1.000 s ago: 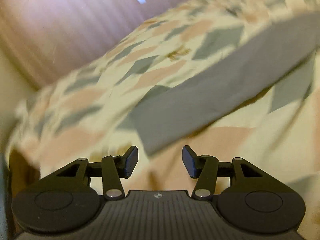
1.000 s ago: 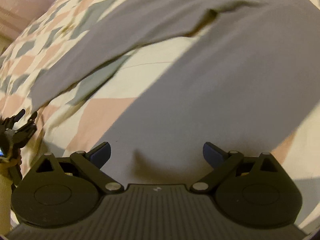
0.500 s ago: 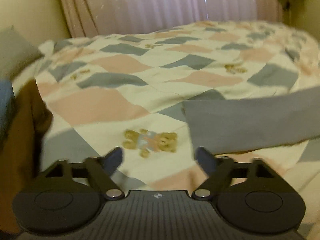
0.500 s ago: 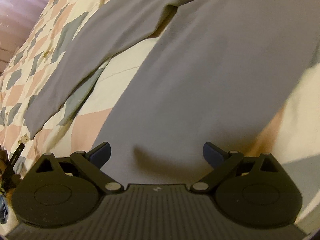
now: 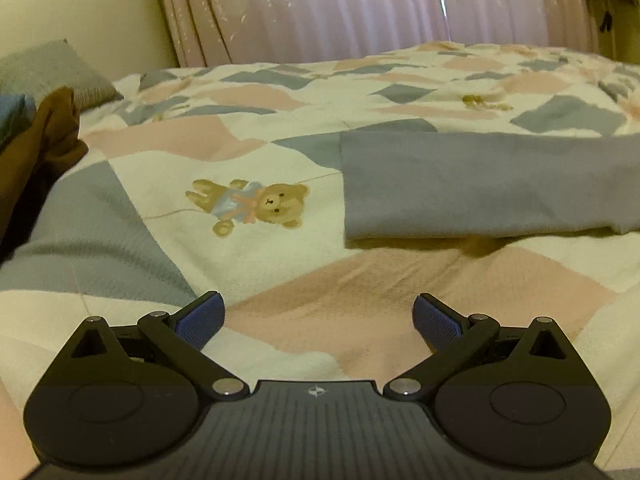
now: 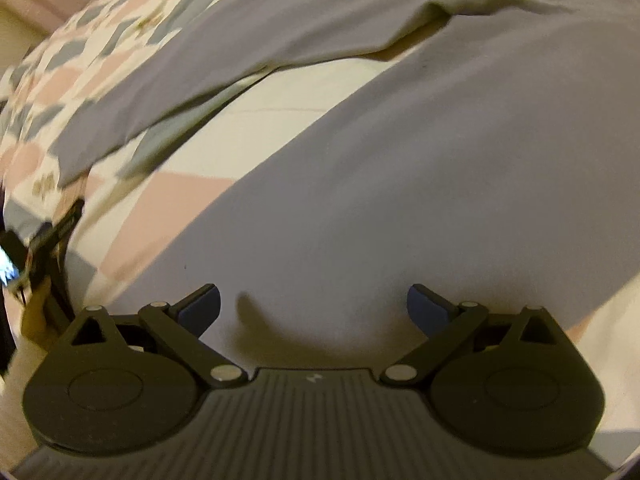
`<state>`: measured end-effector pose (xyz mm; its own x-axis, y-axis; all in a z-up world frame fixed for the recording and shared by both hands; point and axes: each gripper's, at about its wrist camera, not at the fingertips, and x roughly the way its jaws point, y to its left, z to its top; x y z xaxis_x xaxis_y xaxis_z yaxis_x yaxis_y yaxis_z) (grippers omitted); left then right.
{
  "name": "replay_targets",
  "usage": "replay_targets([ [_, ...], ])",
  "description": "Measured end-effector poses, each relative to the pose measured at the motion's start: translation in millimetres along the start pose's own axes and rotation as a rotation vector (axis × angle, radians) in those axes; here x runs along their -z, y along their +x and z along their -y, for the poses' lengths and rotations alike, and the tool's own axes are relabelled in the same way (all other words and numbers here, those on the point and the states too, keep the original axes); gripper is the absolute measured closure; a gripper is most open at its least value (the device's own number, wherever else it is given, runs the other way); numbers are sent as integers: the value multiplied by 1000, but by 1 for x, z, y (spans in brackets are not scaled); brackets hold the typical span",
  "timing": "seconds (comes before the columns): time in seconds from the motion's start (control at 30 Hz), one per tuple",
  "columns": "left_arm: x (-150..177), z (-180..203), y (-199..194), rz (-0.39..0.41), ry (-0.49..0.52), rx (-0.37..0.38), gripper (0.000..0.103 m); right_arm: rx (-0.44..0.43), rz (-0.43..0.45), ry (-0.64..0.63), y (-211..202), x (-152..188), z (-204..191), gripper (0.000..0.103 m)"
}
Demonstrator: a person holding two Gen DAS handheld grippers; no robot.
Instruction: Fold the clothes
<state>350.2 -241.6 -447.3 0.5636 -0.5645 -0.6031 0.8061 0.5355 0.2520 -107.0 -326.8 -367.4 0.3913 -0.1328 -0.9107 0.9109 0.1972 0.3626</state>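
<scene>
- The left tool has its jaws spread wide with nothing between them; it hangs low over a pink patch of the bed cover.
- Just ahead and to its right lies the cuff end of the grey shirt's sleeve, flat on the bed and apart from the tool.
- A printed teddy bear shows on the cover left of the cuff.
- At the bed's left edge sit a brown garment and a grey pillow; pink curtains hang behind the far edge.
- The right tool is also spread wide, pinching nothing, and points steeply down over the body of the grey shirt, which lies spread on the bed.
- In the right wrist view the sleeve reaches toward the upper left, with bare cover between it and the body.
</scene>
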Motion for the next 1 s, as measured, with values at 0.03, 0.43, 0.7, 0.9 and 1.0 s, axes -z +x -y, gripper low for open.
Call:
replay_targets([
  [0.03,-1,0,1,-1,3,-1,0,-1,-2,-20,0,2,-1,2],
  [0.43,-7,8,7,-1,35,-15,0,28,-28,-125,-1,10,-10,1],
  [0.7,-7,8,7,0,39,-17,0,62,-46,-180,9,12,-18,1],
  [0.9,-6,9,8,-1,37,-19,0,79,-53,-195,14,13,-21,0],
  [1.0,-6,9,8,0,38,-20,0,79,-56,-194,15,12,-21,0],
])
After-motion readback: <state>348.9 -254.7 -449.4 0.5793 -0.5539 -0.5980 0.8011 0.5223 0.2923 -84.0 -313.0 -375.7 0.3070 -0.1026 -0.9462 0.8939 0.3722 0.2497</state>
